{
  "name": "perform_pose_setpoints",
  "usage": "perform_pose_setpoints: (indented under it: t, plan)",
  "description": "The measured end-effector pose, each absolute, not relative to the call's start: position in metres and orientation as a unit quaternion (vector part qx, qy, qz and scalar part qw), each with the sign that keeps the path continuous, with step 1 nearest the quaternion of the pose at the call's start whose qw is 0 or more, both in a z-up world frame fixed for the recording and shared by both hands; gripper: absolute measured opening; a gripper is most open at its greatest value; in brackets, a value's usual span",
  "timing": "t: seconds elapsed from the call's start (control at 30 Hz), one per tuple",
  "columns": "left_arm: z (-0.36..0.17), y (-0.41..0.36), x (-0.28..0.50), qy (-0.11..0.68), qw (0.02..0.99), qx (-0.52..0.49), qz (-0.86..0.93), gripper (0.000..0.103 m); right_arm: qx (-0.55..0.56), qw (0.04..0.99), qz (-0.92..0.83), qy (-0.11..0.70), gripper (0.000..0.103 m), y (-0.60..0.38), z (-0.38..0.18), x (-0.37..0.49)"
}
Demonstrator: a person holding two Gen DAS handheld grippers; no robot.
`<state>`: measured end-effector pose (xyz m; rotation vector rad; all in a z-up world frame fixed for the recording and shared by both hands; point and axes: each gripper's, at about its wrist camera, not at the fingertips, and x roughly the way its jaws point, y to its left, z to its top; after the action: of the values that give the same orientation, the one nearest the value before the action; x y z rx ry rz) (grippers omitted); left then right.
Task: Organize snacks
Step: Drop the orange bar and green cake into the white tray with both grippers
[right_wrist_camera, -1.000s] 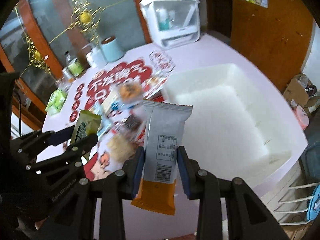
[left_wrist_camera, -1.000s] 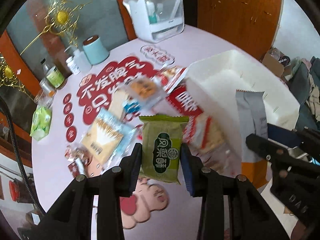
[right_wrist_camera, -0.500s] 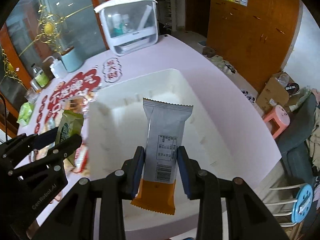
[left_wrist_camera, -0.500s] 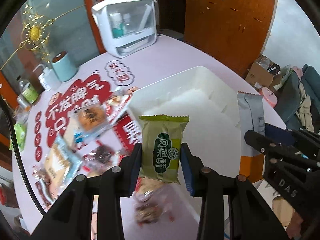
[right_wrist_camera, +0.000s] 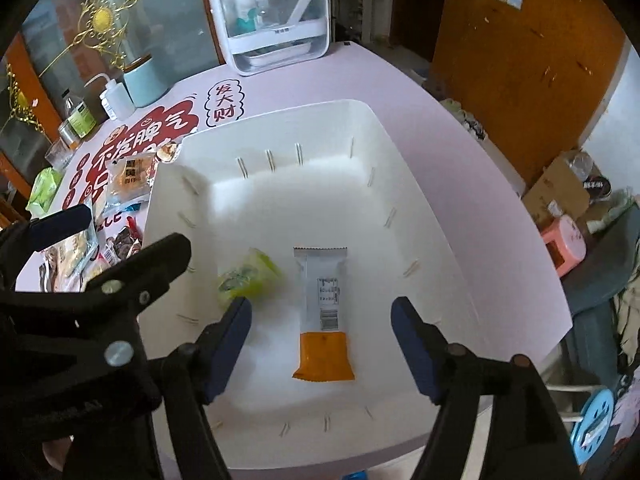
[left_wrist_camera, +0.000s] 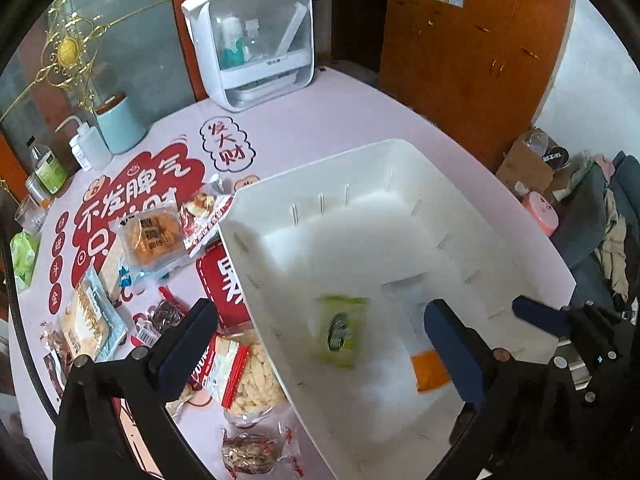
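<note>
A white bin [left_wrist_camera: 500,216] [right_wrist_camera: 404,160] stands on the pink table. Inside it are a green snack packet [left_wrist_camera: 340,330] [right_wrist_camera: 246,276], blurred, and a grey and orange snack bar [right_wrist_camera: 323,314] whose orange end [left_wrist_camera: 430,370] shows in the left wrist view. My left gripper [left_wrist_camera: 320,340] hangs over the bin, its jaws opening wide, with nothing pressed between them. My right gripper [right_wrist_camera: 322,338] is over the bar, its jaws opening and clear of it. Several loose snack packets [left_wrist_camera: 154,236] lie on the table left of the bin.
A white lidded box [left_wrist_camera: 252,40] with bottles stands at the back of the table. A pale blue canister [left_wrist_camera: 118,120], a squeeze bottle [left_wrist_camera: 86,146] and small jars [left_wrist_camera: 44,172] stand at the back left. Cardboard boxes [left_wrist_camera: 532,160] and a pink stool [right_wrist_camera: 562,244] are on the floor to the right.
Both grippers moved over the white bin and opened. The green packet and the grey and orange bar left the jaws and are now inside the bin.
</note>
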<state>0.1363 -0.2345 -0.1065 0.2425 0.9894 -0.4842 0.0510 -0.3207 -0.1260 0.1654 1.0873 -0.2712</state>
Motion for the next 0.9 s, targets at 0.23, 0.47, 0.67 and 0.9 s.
perform_pose_setpoints:
  t: [0.23, 0.47, 0.67, 0.9]
  plan:
    - [-0.108, -0.218, 0.136, 0.485, 0.841, 0.101, -0.218, 0.102, 0.093, 0.846, -0.127, 0.51, 0.073, -0.316, -0.121, 0.049]
    - [-0.099, -0.19, 0.128, 0.493, 0.839, 0.09, -0.212, 0.102, 0.098, 0.845, -0.133, 0.508, 0.073, -0.304, -0.115, 0.045]
    - [-0.08, -0.157, 0.12, 0.478, 0.848, 0.095, -0.208, 0.102, 0.123, 0.846, -0.147, 0.497, 0.073, -0.29, -0.107, 0.04]
    - [-0.058, -0.103, 0.108, 0.442, 0.866, 0.094, -0.213, 0.102, 0.134, 0.857, -0.167, 0.469, 0.073, -0.26, -0.091, 0.038]
